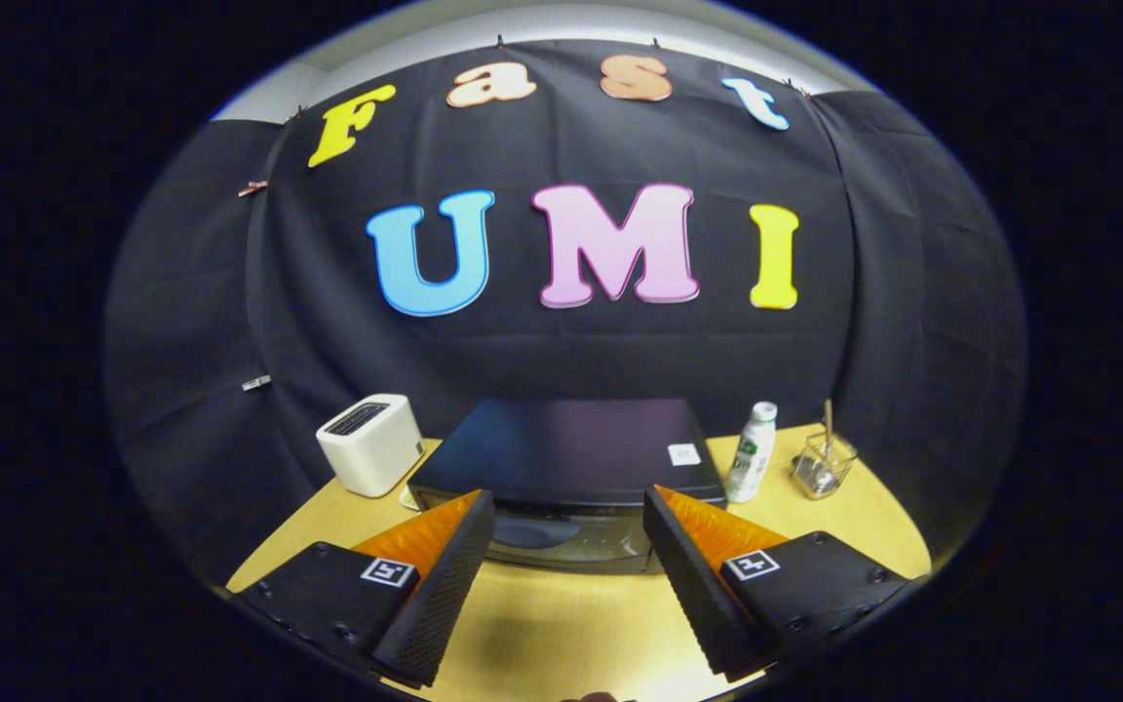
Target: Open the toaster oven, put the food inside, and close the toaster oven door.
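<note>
While the fingers (569, 517) stand apart, toaster oven (566, 458) sits just beyond.

Counter (561, 624): light wood top, bare between and beneath the open, empty jaws. Resting on it:
- Toaster oven (566, 453): dark, flat-topped, just beyond the jaws, centred between them.
- Toaster (369, 444): white, beyond the left jaw, beside the oven.
- Bottle (752, 453): white with green label, upright, beyond the right jaw, close to the oven.
- Glass holder (823, 466): clear, a utensil standing in it, just right of the bottle.
</note>
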### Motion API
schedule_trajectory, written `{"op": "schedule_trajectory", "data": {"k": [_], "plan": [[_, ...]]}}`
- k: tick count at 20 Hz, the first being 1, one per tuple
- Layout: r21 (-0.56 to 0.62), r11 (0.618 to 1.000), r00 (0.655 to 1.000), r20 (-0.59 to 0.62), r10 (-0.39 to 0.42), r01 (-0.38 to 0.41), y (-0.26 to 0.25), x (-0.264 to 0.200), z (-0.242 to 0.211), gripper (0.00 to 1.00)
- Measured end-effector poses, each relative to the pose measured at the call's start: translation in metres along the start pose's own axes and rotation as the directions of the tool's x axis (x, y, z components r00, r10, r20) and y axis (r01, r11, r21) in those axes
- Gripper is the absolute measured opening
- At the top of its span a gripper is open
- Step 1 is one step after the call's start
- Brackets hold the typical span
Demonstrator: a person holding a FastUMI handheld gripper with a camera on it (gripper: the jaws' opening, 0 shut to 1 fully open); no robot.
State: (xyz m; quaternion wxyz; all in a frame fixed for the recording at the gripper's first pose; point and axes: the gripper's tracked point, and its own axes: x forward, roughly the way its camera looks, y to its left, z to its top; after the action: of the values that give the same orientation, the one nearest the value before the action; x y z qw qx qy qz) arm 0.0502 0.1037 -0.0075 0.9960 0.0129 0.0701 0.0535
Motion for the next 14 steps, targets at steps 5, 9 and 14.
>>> {"op": "schedule_trajectory", "data": {"k": [5,9,14], "plan": [[-0.019,0.996,0.990,0.119,-0.082,0.085,-0.064,-0.041,0.038,0.99],[0.035,0.987,0.975,0.150,-0.161,0.158,-0.108,-0.068,0.044,0.99],[0.015,0.970,0.956,0.165,-0.242,0.243,-0.149,-0.110,0.045,0.99]]}}
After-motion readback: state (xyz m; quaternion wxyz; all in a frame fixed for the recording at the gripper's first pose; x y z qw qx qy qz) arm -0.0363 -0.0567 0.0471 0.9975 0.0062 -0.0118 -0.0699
